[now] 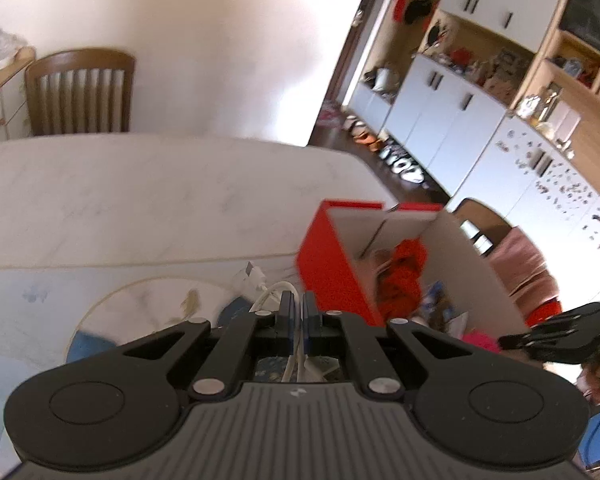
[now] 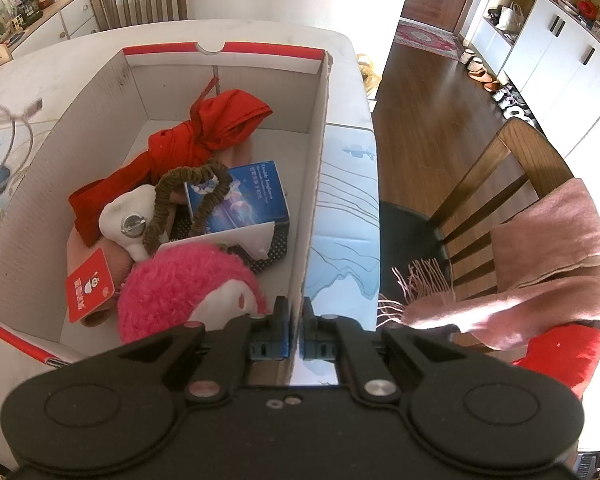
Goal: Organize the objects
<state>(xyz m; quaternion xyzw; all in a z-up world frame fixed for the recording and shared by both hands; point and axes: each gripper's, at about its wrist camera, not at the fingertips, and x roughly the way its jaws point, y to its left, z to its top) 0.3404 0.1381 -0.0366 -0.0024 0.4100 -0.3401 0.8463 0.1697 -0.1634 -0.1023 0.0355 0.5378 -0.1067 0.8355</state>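
My left gripper (image 1: 299, 302) is shut on a white cable (image 1: 269, 293). The cable runs between the pads and ends in a plug (image 1: 251, 271) above the table. To its right stands the red-and-white cardboard box (image 1: 332, 276). My right gripper (image 2: 296, 310) is shut on the box's right wall (image 2: 315, 184). Inside the box lie a red cloth (image 2: 220, 128), a blue carton (image 2: 256, 196), a pink plush toy (image 2: 180, 284), a brown coiled cord (image 2: 172, 196) and a red tag (image 2: 88, 290). In the left wrist view the right gripper (image 1: 552, 336) shows at the right edge.
The box stands on a white marble-look table (image 1: 140, 200) near its right edge (image 2: 374, 160). A wooden chair (image 1: 80, 92) stands at the far side. Another chair (image 2: 496, 184) draped with a pink scarf (image 2: 540, 264) stands right of the table. White cabinets (image 1: 440, 120) line the far wall.
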